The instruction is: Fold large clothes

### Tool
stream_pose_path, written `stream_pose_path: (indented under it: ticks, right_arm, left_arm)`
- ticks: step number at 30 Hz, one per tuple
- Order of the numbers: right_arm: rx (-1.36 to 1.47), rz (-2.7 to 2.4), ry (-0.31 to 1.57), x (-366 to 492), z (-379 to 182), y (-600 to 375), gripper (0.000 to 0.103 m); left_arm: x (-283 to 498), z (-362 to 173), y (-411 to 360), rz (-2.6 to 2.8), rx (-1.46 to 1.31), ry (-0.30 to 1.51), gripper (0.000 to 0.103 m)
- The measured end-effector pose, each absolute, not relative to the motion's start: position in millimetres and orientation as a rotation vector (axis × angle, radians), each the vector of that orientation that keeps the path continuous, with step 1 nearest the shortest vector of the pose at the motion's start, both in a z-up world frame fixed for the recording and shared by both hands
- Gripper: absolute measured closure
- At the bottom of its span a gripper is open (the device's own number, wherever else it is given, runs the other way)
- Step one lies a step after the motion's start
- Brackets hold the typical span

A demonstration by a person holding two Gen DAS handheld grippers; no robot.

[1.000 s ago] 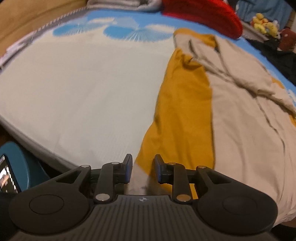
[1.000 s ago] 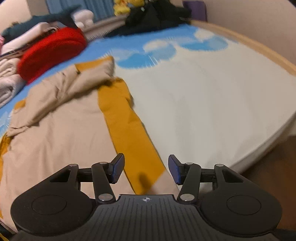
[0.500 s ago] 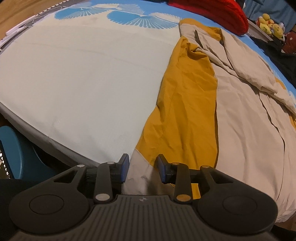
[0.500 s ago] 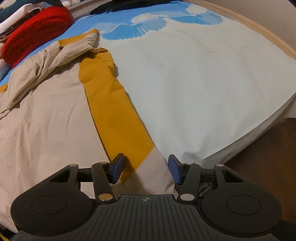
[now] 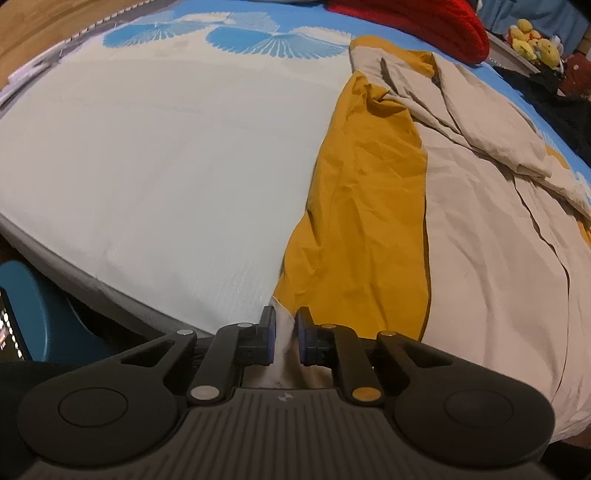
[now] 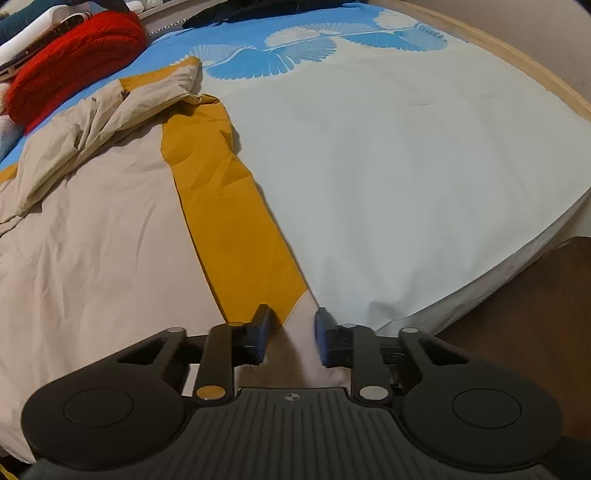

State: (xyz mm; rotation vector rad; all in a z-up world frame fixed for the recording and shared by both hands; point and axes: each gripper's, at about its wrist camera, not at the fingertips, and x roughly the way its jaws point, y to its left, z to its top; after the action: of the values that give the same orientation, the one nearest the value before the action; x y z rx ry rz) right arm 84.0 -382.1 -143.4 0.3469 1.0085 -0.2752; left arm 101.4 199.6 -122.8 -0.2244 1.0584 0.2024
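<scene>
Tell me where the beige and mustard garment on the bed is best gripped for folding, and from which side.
Probably at the near hem corners of the garment, coming in from the foot of the bed. The hem overhangs the near edge, so fingers can straddle it. The left gripper already pinches one corner; the right gripper, jaws just closing, straddles the other.

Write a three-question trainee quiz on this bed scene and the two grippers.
1. True or false: the beige and mustard-yellow garment lies spread on the white and blue bedsheet.
2. What sits between the fingers of the left gripper: A) beige hem, B) red knitted item, C) nothing?
3. Which colour panel runs along the garment edge ahead of the right gripper?

Key: 1 true; 2 A; 3 mustard-yellow.
</scene>
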Motion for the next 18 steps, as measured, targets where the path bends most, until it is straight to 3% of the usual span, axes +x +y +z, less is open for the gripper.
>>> stream_pose_path:
  ticks: [4, 7, 11, 13, 14, 15, 18]
  right_arm:
    - [0.333, -0.277, 1.012, 84, -144, -382, 0.077]
    - [0.329, -0.308, 1.020, 85, -146, -383, 0.063]
    - [0.324, -0.307, 1.021, 87, -149, -382, 0.060]
    - [0.296, -0.287, 1.017, 88, -148, -378, 0.066]
    - [0.283, -0.279, 1.015, 87, -148, -376, 0.074]
    - [0.271, -0.273, 1.010, 87, -147, -374, 0.085]
    - [0.291, -0.260, 0.982, 86, -140, -374, 0.094]
  left_arm:
    - [102, -125, 199, 0.208, -0.217, 1.069, 0.085]
    - [103, -126, 196, 0.209, -0.195, 1.069, 0.084]
    - [104, -127, 194, 0.214, -0.177, 1.066, 0.084]
    - [103, -125, 193, 0.213, -0.170, 1.059, 0.092]
    - [103, -124, 192, 0.208, -0.173, 1.052, 0.093]
    - [103, -123, 192, 0.205, -0.175, 1.048, 0.093]
    - [102, -122, 195, 0.205, -0.198, 1.051, 0.092]
